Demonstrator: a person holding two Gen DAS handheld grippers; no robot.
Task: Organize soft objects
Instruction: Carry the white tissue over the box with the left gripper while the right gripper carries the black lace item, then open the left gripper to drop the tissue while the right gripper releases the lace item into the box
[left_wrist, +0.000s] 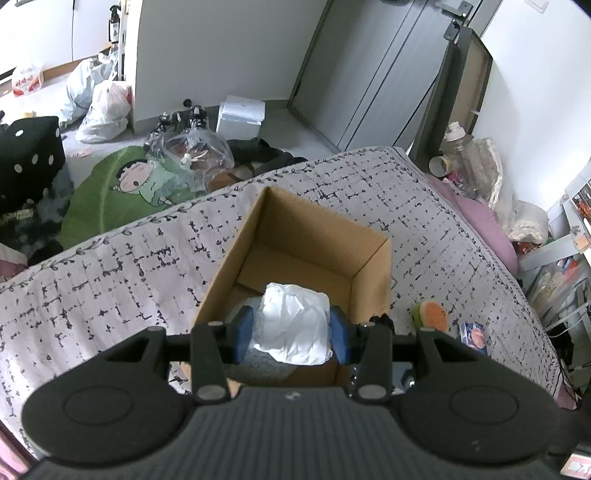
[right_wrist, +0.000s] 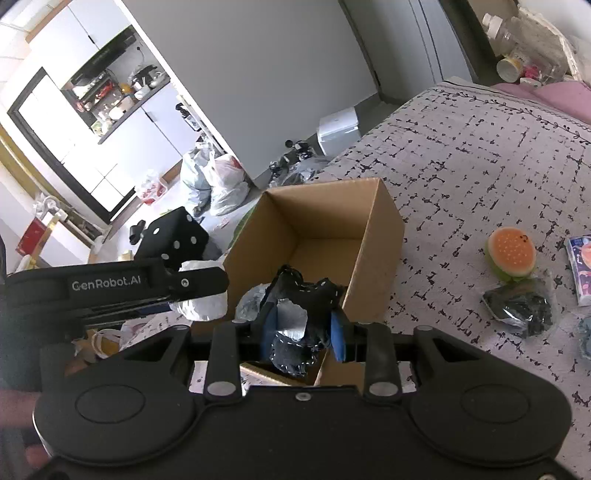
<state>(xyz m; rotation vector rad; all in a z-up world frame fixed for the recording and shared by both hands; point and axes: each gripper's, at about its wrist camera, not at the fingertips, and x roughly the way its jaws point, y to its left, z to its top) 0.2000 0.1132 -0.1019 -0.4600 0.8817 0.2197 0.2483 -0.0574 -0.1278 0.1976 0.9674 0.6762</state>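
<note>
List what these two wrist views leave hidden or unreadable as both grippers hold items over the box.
- Cardboard box floor, near end: left wrist view, covered by the white bundle in the left gripper.
- Dark stitched item in the right gripper: right wrist view, crumpled, kind unclear.
- Small printed packet: right wrist view, cut off by the edge, print too small.

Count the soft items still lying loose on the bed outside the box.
3 in view: a burger plush, a dark bundle in clear wrap just below it, and a tissue pack at the right edge. More may lie beyond the frame.
</note>
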